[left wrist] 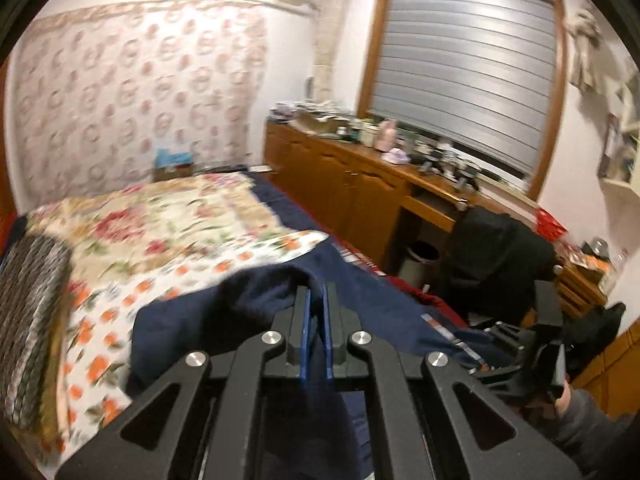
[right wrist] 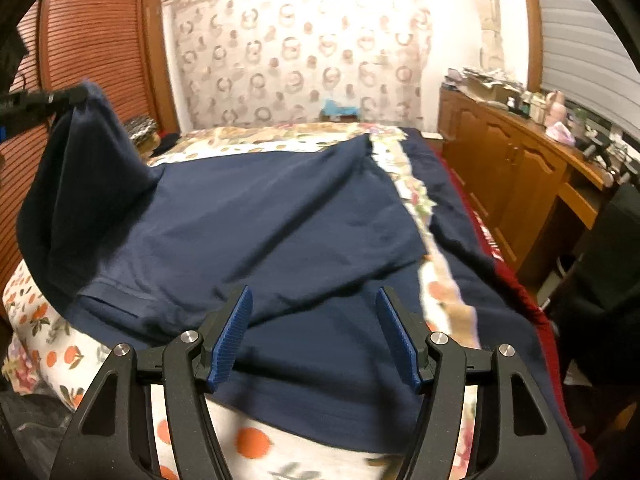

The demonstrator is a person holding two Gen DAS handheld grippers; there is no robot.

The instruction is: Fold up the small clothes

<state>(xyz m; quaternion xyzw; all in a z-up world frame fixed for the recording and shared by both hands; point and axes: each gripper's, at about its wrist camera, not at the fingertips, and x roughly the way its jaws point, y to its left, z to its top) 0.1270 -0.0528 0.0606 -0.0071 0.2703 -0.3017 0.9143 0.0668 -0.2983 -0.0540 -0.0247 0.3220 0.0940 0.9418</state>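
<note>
A navy shirt lies spread across the floral bed. My left gripper is shut on one edge of it, and the navy cloth drapes down from the blue pads. In the right wrist view the left gripper holds that corner high at the upper left, so the fabric rises in a tent. My right gripper stands open just above the shirt's near edge, with nothing pinched between its fingers. The left wrist view shows the right gripper low at the right, held by a hand in a grey sleeve.
A wooden cabinet with a cluttered top runs along the wall beside the bed, under a shuttered window. A black chair and a small bin stand by it. A louvred wooden door is at the left. A dark blanket covers the bed's right side.
</note>
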